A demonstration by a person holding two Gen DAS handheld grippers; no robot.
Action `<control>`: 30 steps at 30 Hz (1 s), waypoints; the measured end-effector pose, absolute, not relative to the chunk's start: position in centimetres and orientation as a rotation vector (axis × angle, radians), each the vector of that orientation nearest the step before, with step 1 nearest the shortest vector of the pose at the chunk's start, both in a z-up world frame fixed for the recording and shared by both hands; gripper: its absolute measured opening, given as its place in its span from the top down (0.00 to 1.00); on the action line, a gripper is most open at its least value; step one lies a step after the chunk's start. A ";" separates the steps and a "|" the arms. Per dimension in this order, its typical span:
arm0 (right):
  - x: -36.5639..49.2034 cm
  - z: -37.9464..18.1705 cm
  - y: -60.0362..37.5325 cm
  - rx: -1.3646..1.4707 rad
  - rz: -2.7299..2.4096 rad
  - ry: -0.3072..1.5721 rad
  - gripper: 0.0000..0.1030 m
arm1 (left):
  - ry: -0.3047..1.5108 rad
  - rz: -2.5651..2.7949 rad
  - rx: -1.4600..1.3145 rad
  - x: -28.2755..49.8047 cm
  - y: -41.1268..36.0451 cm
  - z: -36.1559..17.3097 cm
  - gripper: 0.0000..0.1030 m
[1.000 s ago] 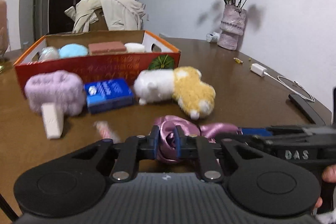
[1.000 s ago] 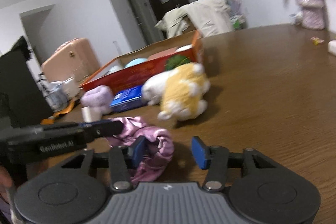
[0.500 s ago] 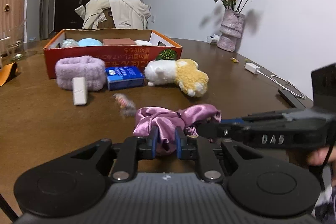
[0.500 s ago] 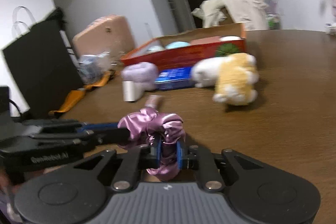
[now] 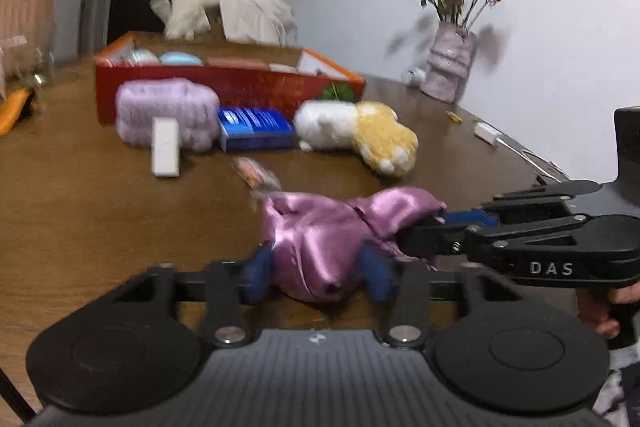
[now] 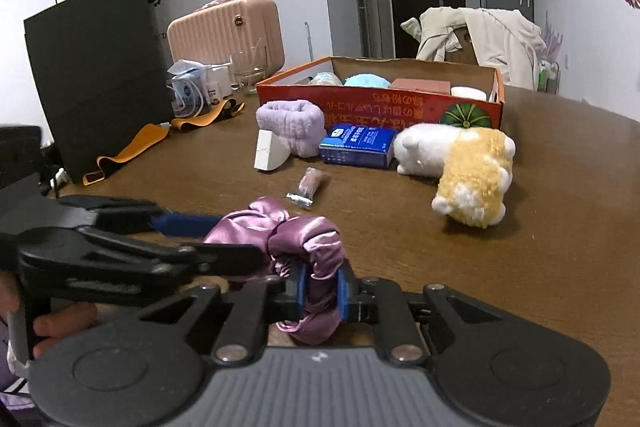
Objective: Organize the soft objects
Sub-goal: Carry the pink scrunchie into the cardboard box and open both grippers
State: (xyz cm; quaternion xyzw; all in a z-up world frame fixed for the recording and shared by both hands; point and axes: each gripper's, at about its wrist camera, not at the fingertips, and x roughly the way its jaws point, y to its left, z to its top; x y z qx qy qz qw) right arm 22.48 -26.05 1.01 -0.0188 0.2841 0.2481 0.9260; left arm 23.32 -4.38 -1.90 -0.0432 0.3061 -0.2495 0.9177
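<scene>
My right claw (image 6: 319, 289) is shut tight on the scrunchie (image 6: 296, 239), with the pink satin pinched between its blue pads. My left claw (image 5: 316, 271) is opening now. The scrunchie (image 5: 336, 235) sits between its jaws, and I think the pads have let go of it.

The scrunchie is low in front of me, just over the table (image 6: 520, 247). The box (image 6: 380, 103) is far off at 12 o'clock in the right view. The plush dog (image 6: 460, 167) lies at 2 o'clock, near the box. The fluffy band (image 6: 290, 125) and the blue pack (image 6: 356, 145) sit at 11 and 12 o'clock, just in front of the box.

To do this well, I would open the left claw all the way first, so it does not tug the cloth. Then I would pull it away to the side. I would keep the right claw squeezed, lift the scrunchie over the dog and the pack, and drop it in a bare spot in the box.
</scene>
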 end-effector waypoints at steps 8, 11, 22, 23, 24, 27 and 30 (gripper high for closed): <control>23.4 1.5 -26.5 0.032 0.476 0.556 0.87 | 0.593 -0.522 -0.074 23.4 -4.2 0.2 0.80; 24.7 3.9 -26.6 0.049 0.490 0.485 0.88 | 0.519 -0.528 -0.068 25.4 -3.8 3.1 0.80; 44.4 11.2 -23.8 0.043 0.511 0.478 0.88 | 0.618 -0.412 -0.124 46.1 -2.4 8.4 0.80; 46.6 11.1 -23.1 0.039 0.506 0.507 0.88 | 0.628 -0.389 -0.104 47.7 -2.5 8.1 0.80; 48.3 10.8 -22.5 0.042 0.497 0.531 0.88 | 0.641 -0.359 -0.094 49.1 -2.5 7.7 0.80; 52.7 9.1 -20.5 0.022 0.471 0.621 0.88 | 0.686 -0.292 -0.062 52.6 -2.5 5.8 0.72; 55.2 6.8 -18.8 -0.012 0.437 0.711 0.84 | 0.738 -0.216 -0.034 53.7 -2.3 3.9 0.59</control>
